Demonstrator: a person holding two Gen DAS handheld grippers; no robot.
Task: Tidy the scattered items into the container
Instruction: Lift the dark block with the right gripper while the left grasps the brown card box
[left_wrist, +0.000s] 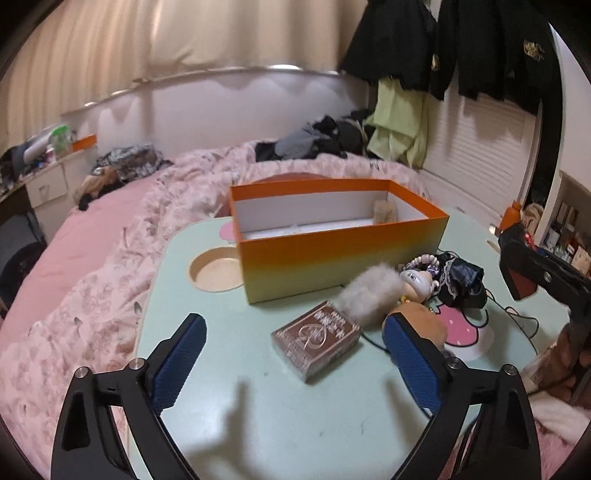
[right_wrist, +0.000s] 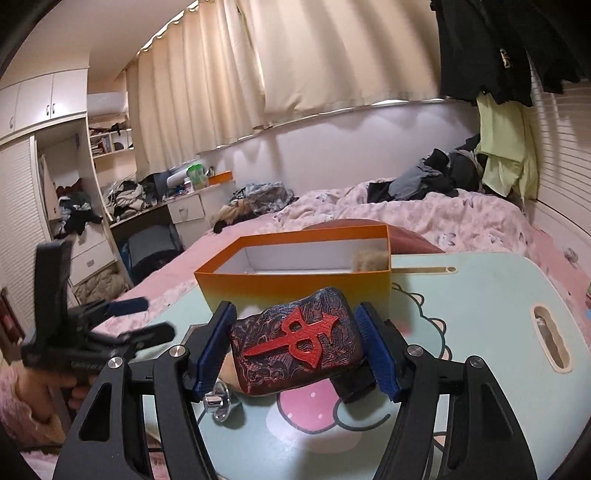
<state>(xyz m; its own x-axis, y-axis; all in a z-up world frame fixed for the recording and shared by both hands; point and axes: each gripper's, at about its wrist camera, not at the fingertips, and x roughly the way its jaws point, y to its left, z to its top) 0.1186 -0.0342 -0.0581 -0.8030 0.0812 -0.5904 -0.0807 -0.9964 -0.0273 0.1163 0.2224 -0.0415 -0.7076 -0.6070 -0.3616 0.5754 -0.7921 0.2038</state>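
My right claw (right_wrist: 295, 350) is clamped on a dark embossed case with a red emblem (right_wrist: 295, 343), both blue pads pressed against its sides, and I hold it clear of the desk (right_wrist: 480, 321), just in front of the orange box (right_wrist: 295, 284). My left claw (left_wrist: 295, 362) stands wide with nothing between its pads, hovering over the desk on the near side of the box.

The box sits open-topped on the pale green desk, its near wall facing me. Something fluffy already lies in its far right corner. Still outside, along the box's near wall, I can see a brown wrapped card box (left_wrist: 316, 339), a grey fur pompom (left_wrist: 369, 295), a small figure charm (left_wrist: 417, 282) and a dark folded pouch (left_wrist: 460, 282) bunched together.

To do this step well, I judge I should lift the case above the near rim before I carry it forward, so its lower edge does not catch the cardboard and shove the light box away. I would aim for the bare white floor at the left of the box, away from the fluffy thing, lower it inside, and only then let the pads part. My left claw is best kept to the left of the box, clear of the path, ready for the card box.
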